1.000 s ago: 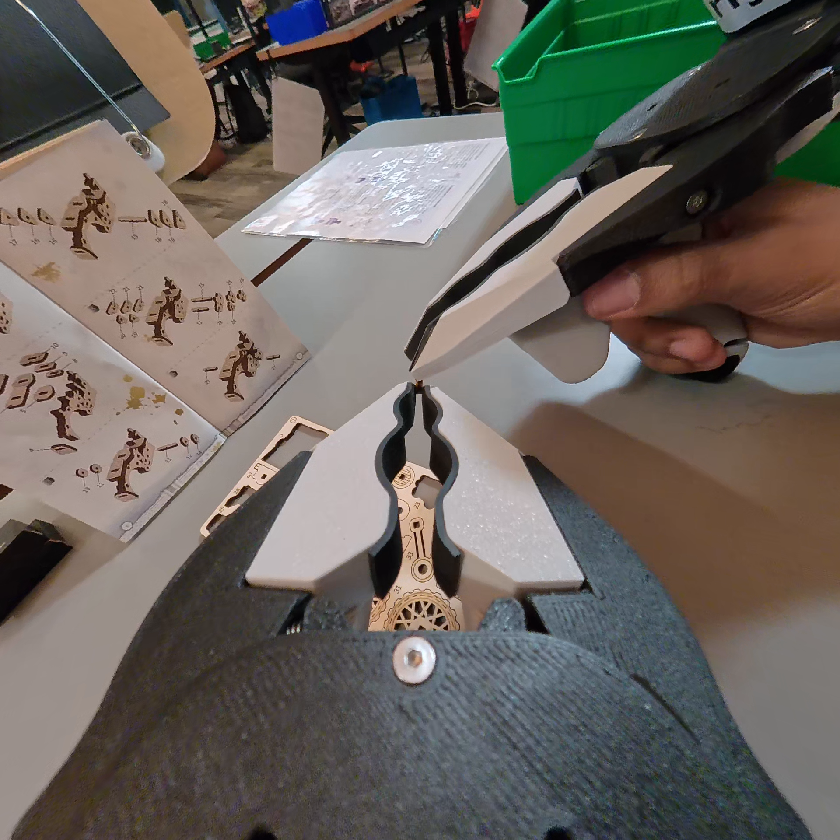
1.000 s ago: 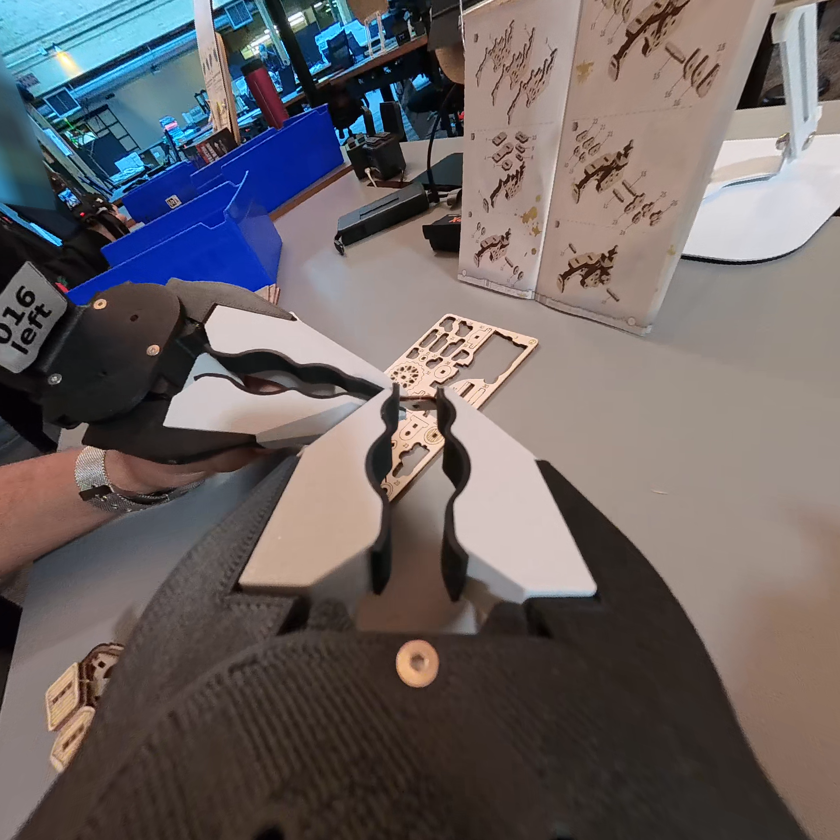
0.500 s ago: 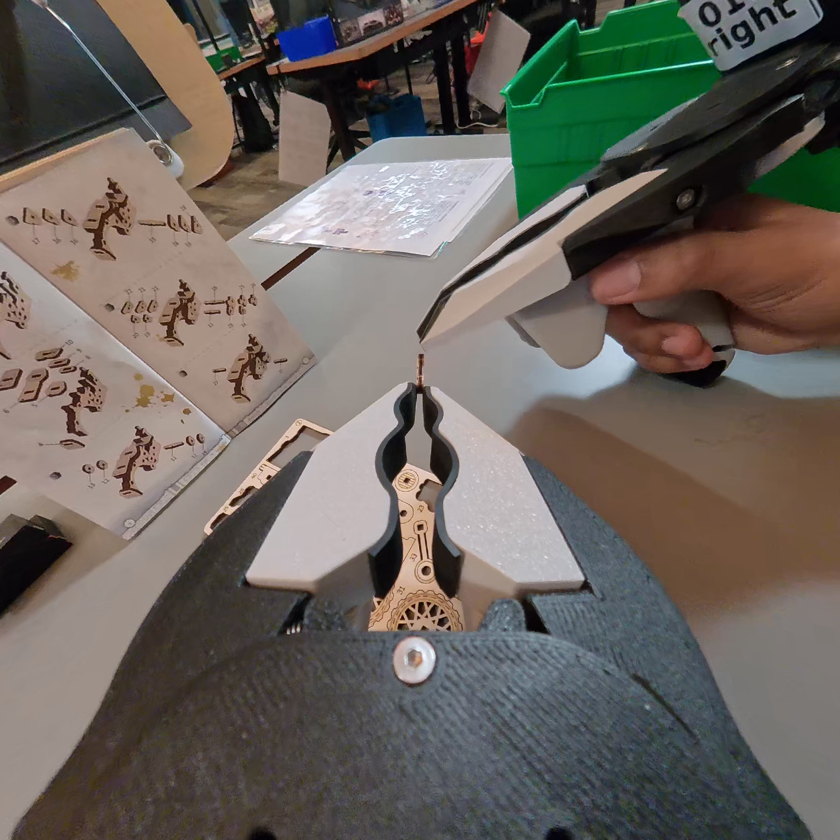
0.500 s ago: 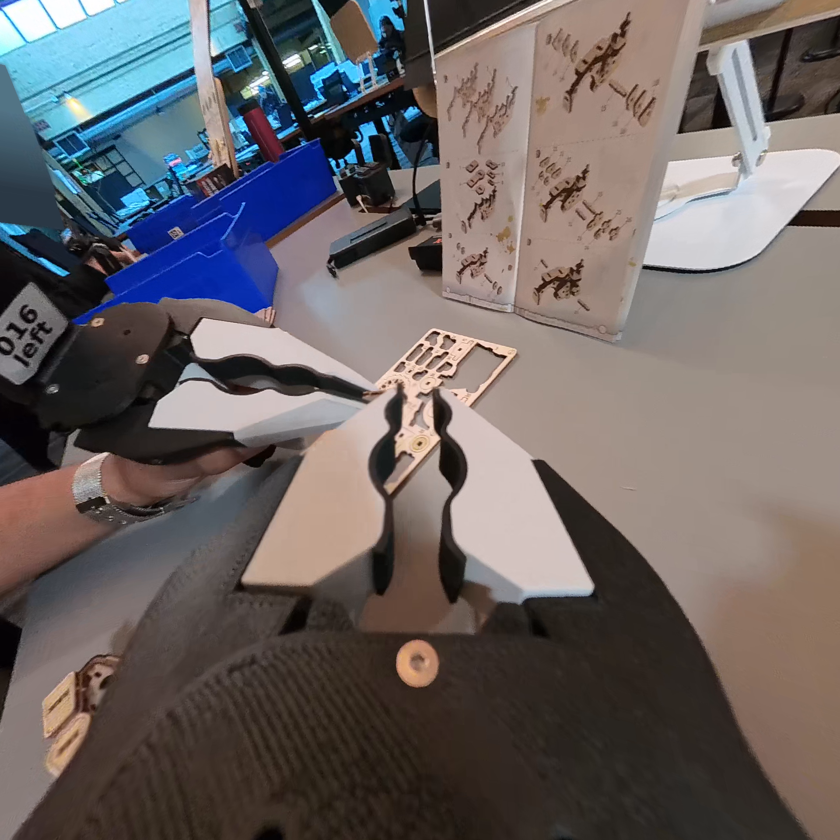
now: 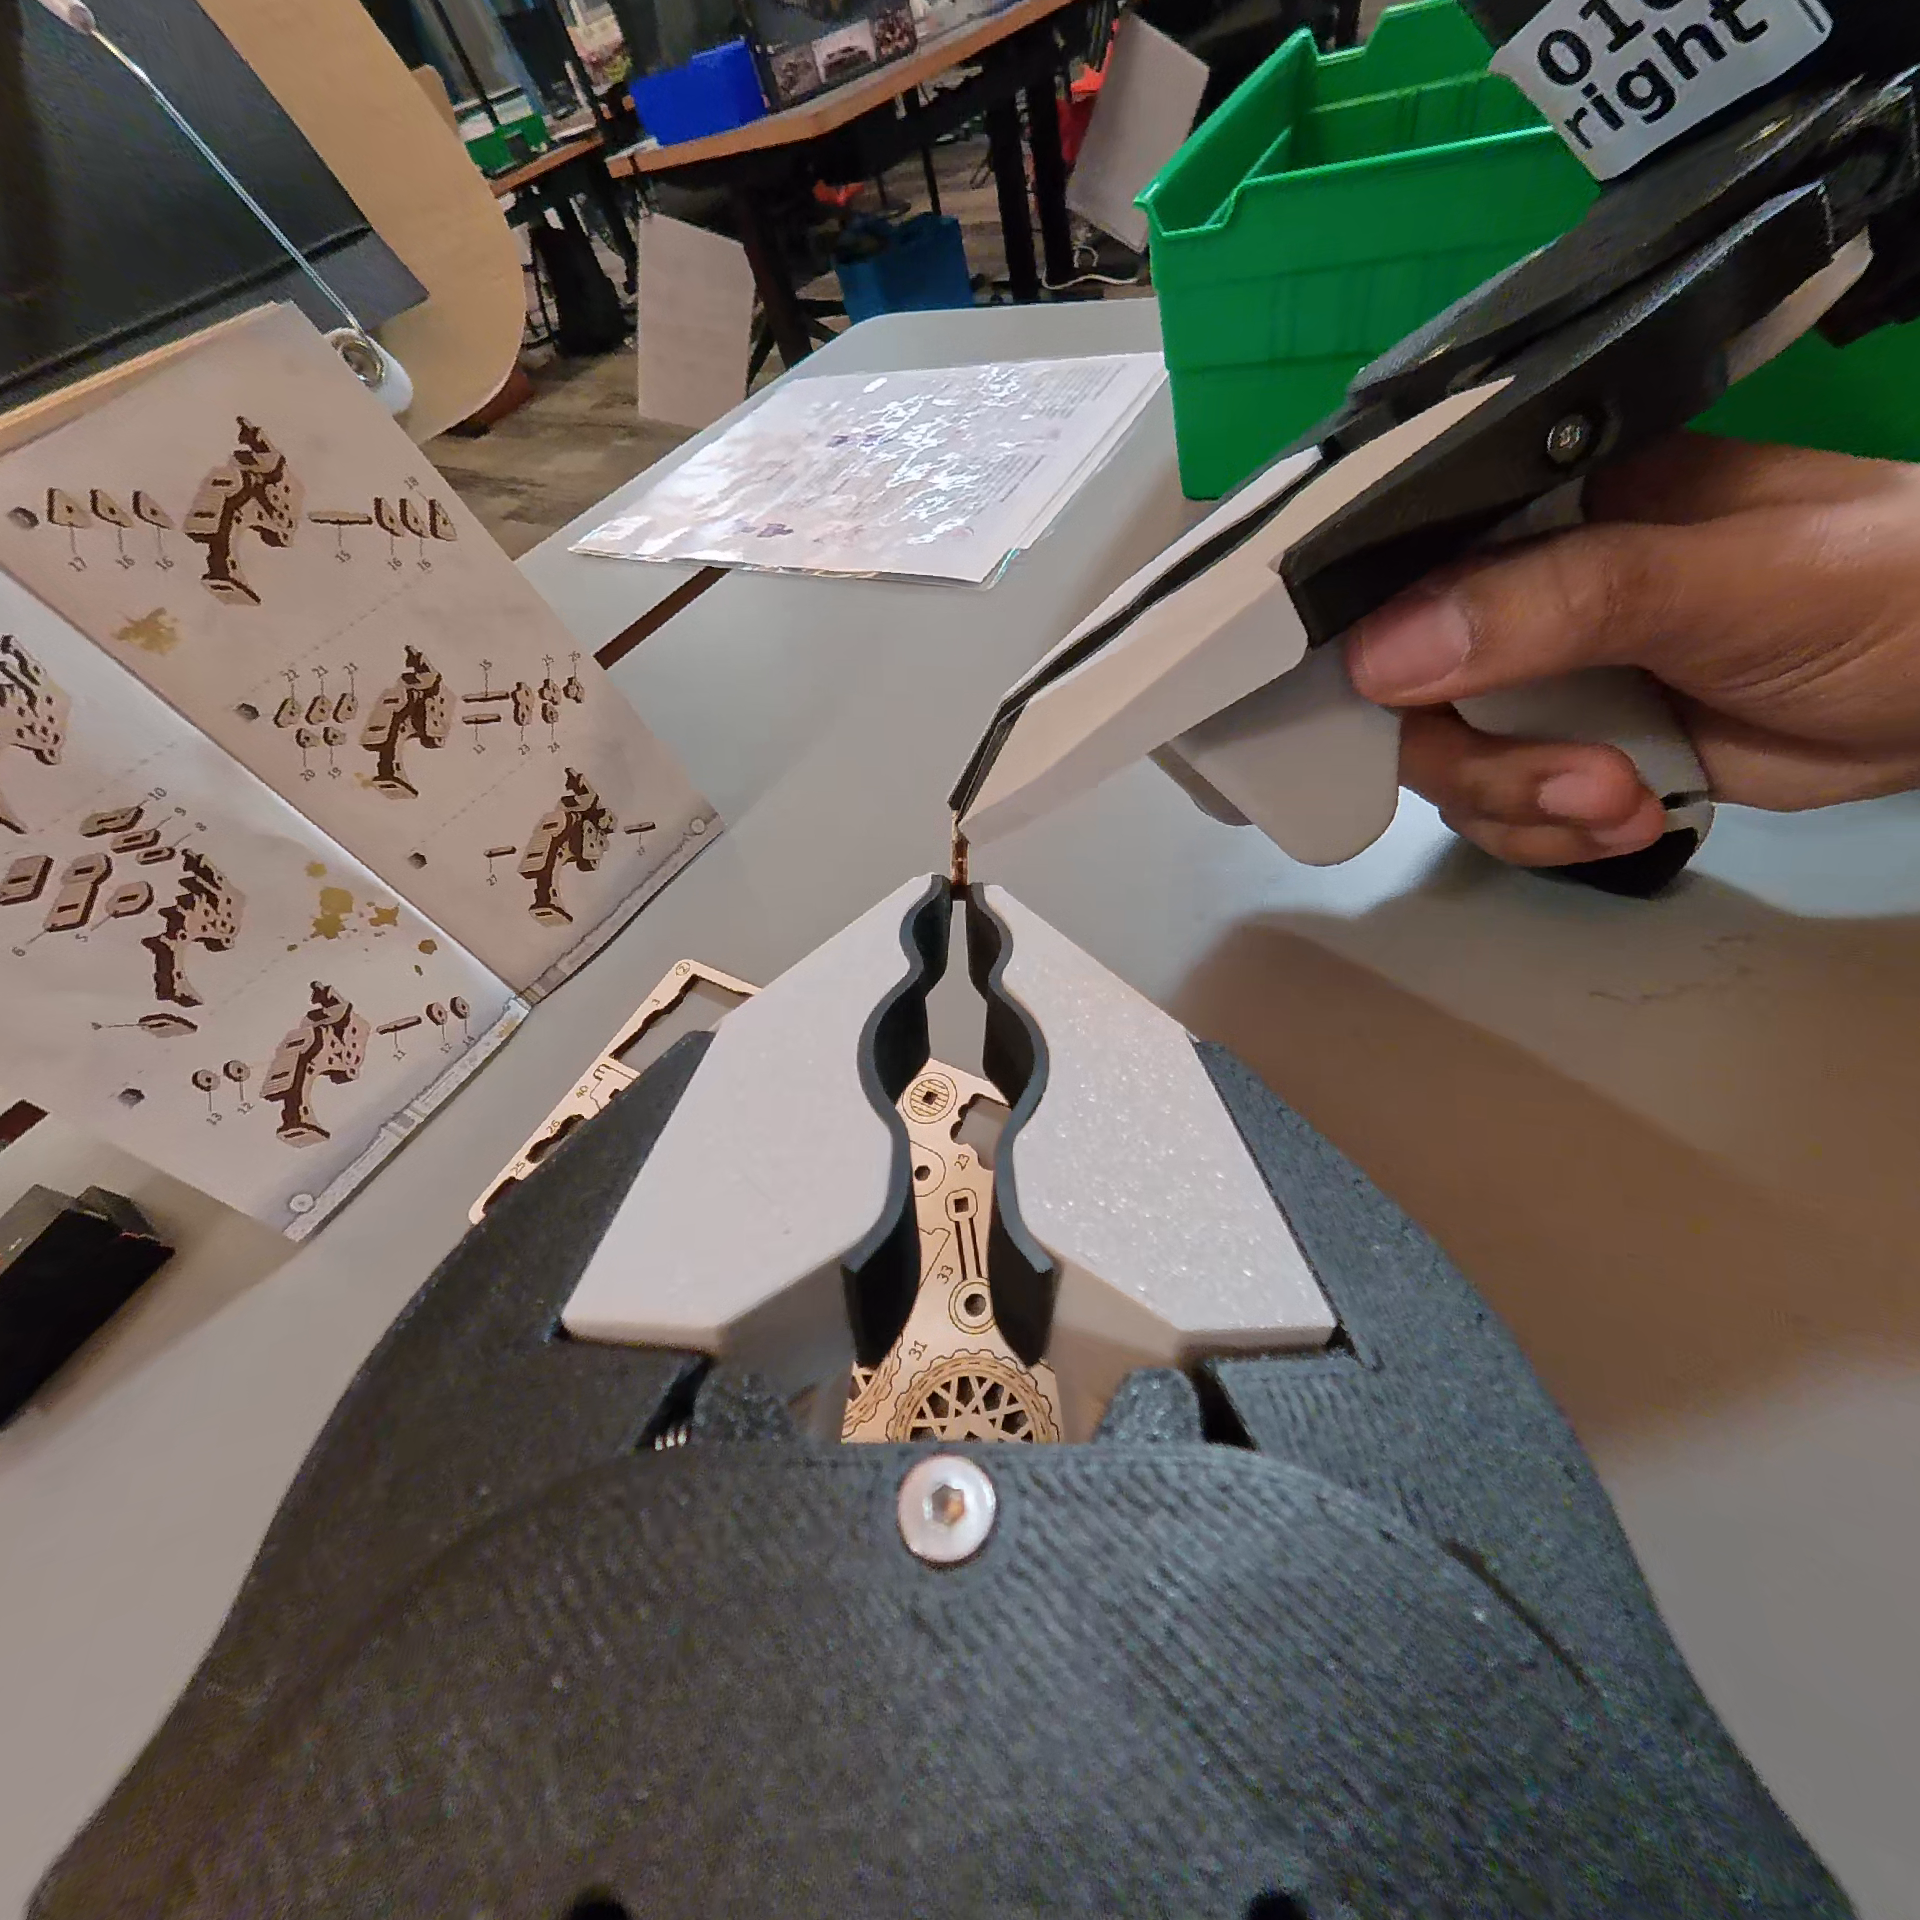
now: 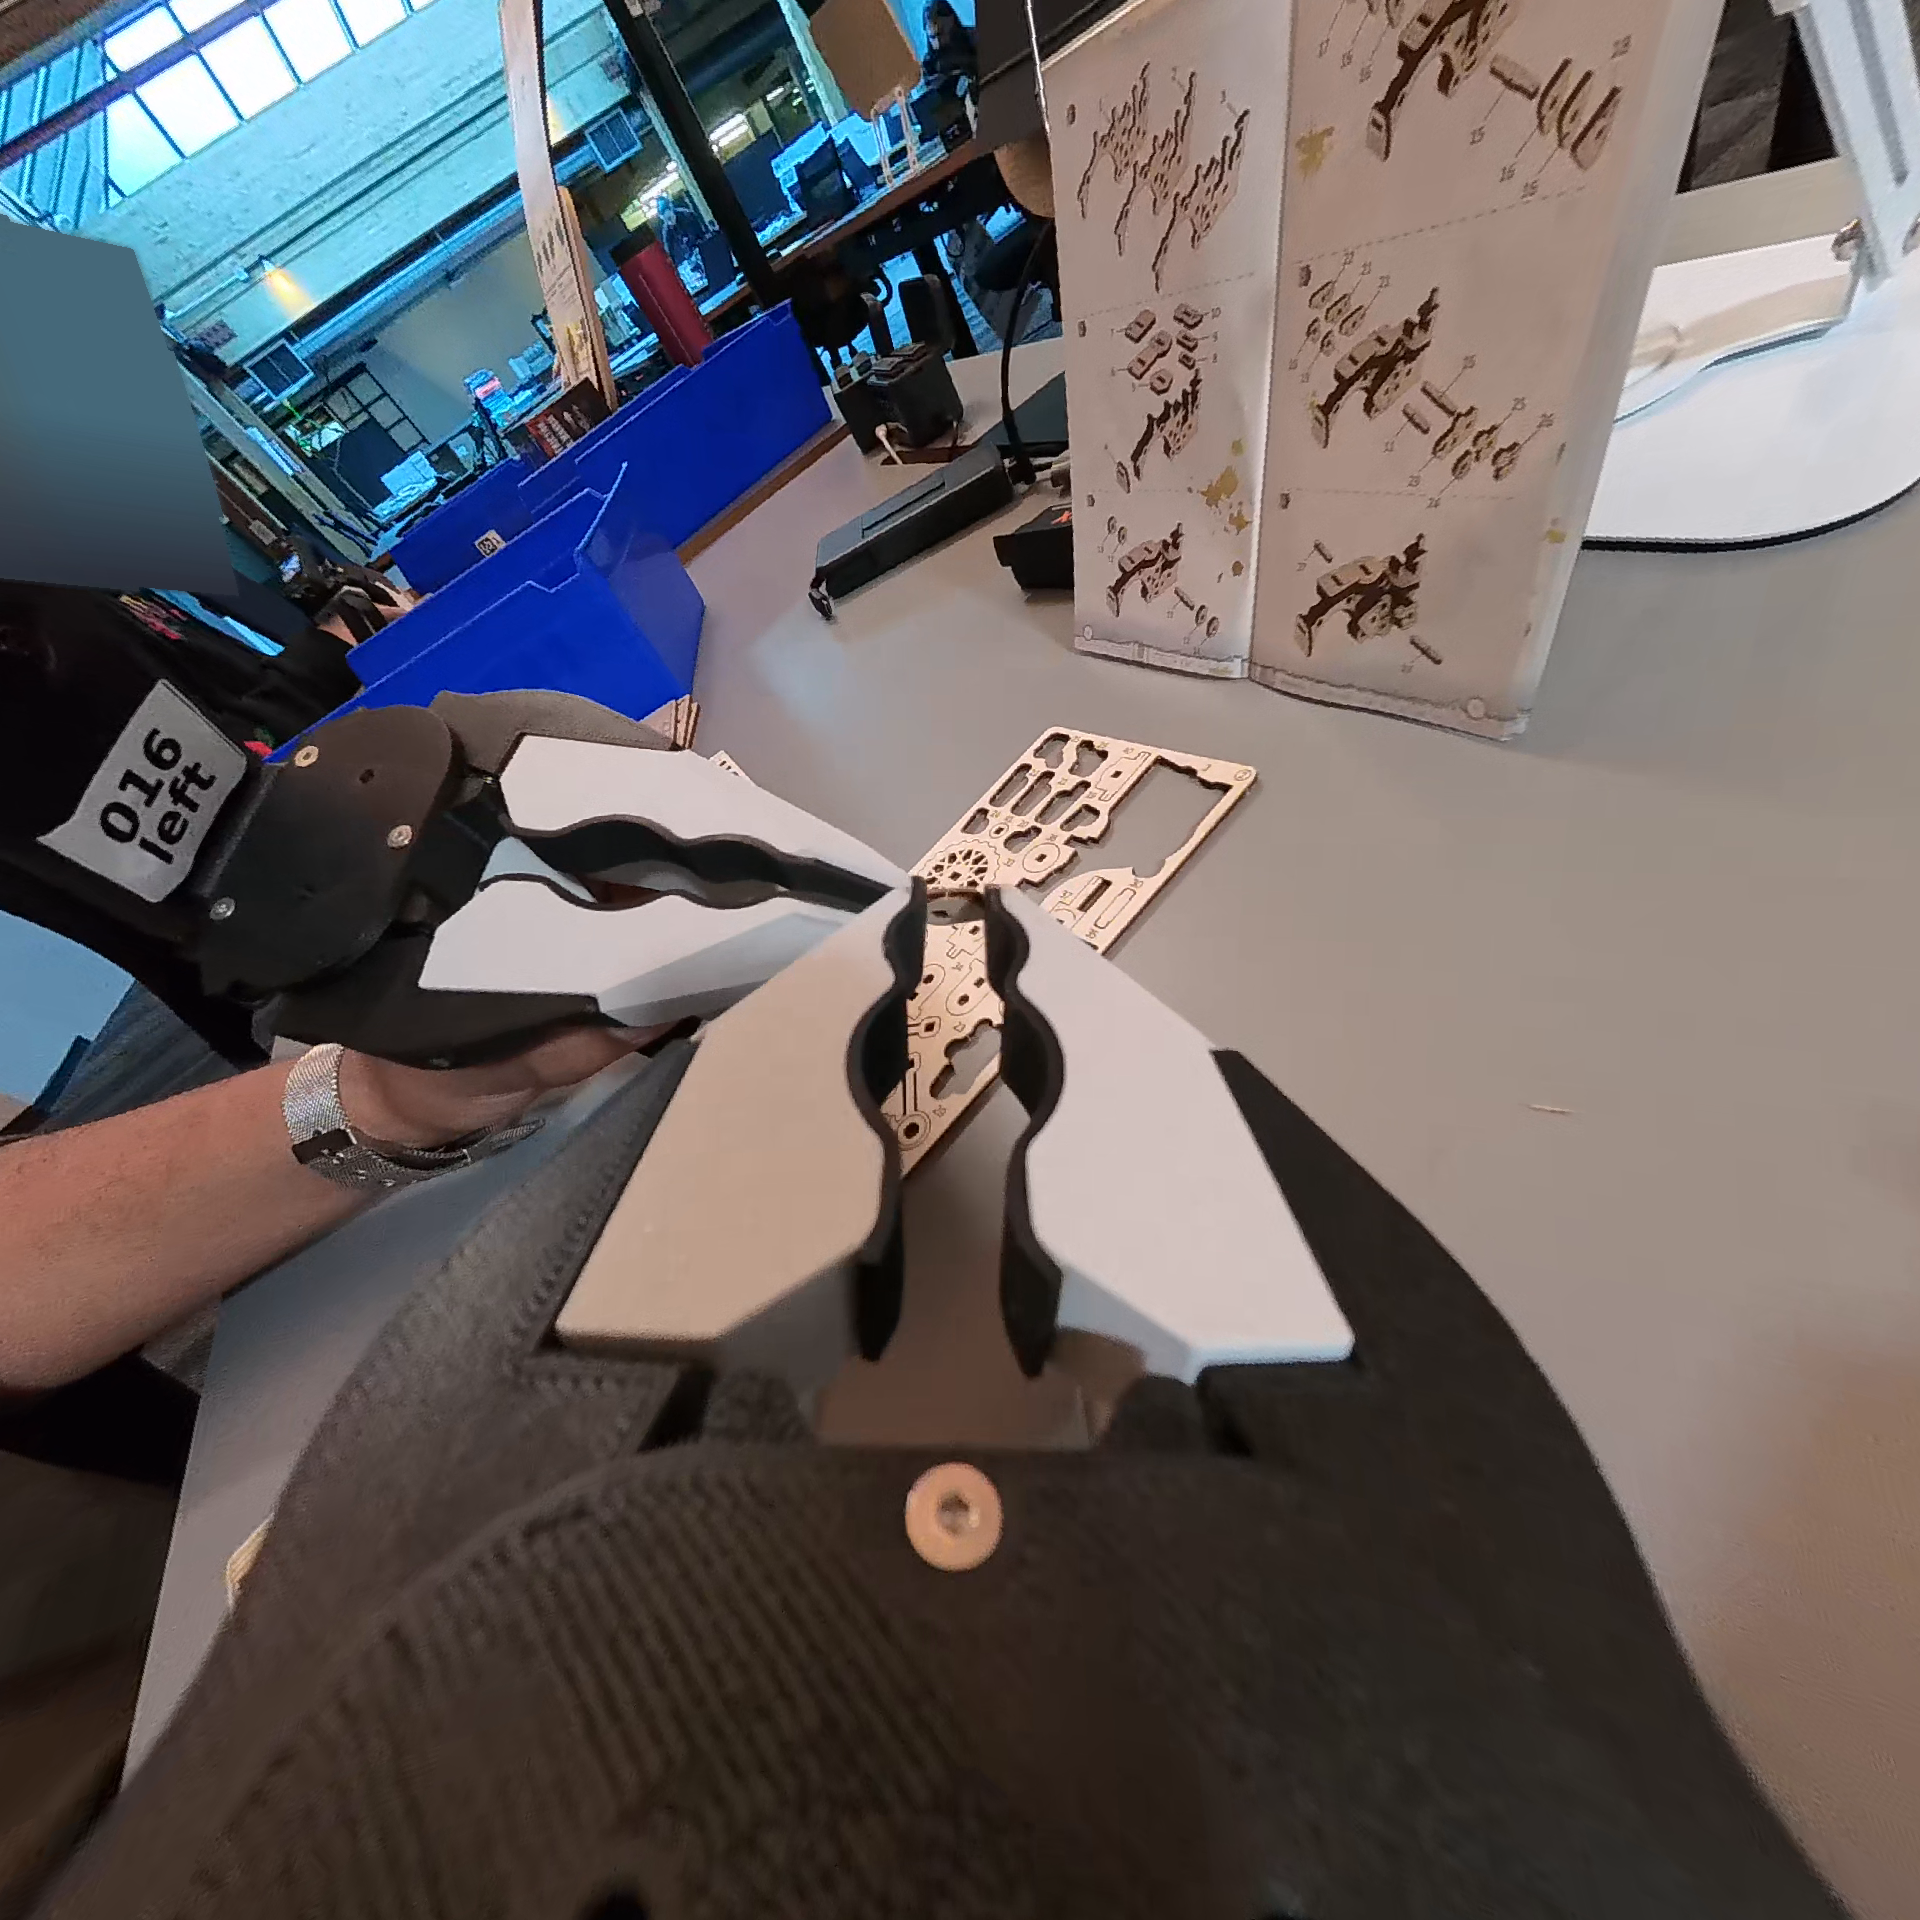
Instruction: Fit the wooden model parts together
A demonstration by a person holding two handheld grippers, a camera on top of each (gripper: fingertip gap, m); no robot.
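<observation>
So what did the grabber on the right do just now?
The right gripper lifted a little, then dropped back onto the small wooden pin, fingers narrowing. The left gripper still pinches the pin; the wooden sheet stayed put.

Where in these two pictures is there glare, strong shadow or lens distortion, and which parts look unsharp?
Left wrist view: glare whitens the plastic-covered sheet; a broad brownish shadow falls on the table under the right gripper; the green bin leans from wide-angle distortion. Right wrist view: the hall background is bluish and soft, the instruction sheet bends outward, and the wooden parts sheet stays sharp.
</observation>
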